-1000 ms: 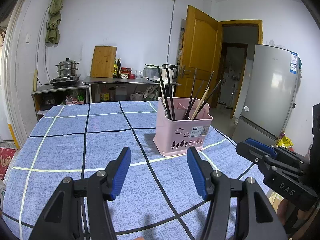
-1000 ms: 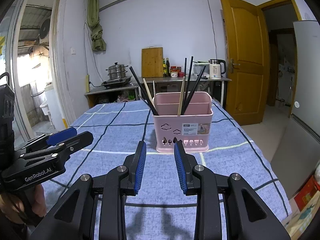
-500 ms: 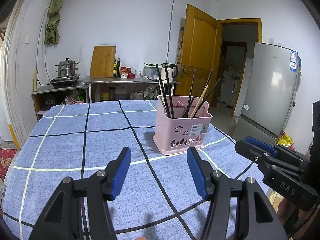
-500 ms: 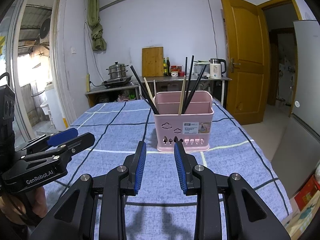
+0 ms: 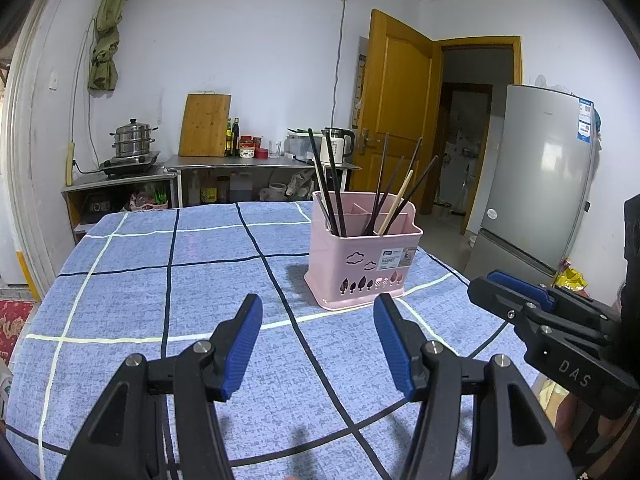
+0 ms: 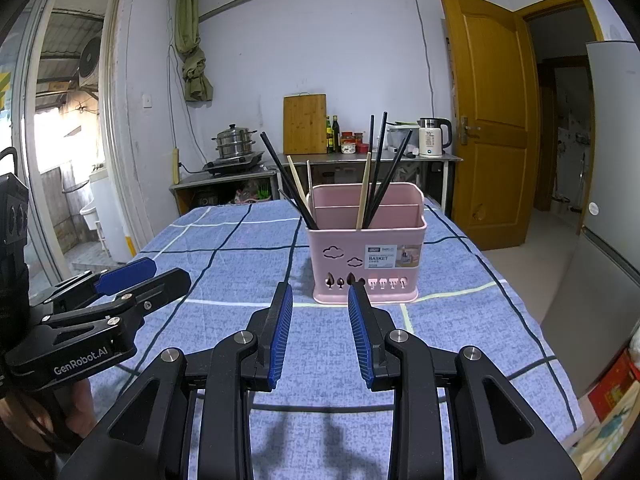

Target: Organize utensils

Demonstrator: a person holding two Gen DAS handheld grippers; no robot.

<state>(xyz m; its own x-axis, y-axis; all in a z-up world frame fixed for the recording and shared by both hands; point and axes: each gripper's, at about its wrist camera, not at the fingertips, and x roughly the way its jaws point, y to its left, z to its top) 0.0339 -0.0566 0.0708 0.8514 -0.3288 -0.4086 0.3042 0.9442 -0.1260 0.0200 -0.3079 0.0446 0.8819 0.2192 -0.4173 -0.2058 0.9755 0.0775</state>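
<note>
A pink utensil basket (image 5: 360,264) (image 6: 366,254) stands upright on the blue checked tablecloth (image 5: 180,288) (image 6: 240,248), holding several black chopsticks (image 5: 334,184) (image 6: 380,168) and a few pale wooden ones (image 5: 396,204) (image 6: 364,192). My left gripper (image 5: 318,312) hovers above the cloth short of the basket, open, with nothing between its blue pads. My right gripper (image 6: 320,300) faces the basket's front, open and empty too. Each gripper also shows from the side in the other view: the right gripper (image 5: 520,292), the left gripper (image 6: 132,276).
A counter (image 5: 256,162) behind the table carries a steamer pot (image 6: 234,144), cutting board (image 5: 205,124), bottles and a kettle (image 6: 432,136). A yellow door (image 6: 492,120) and a grey fridge (image 5: 540,168) stand to the right. The table edge drops off at right.
</note>
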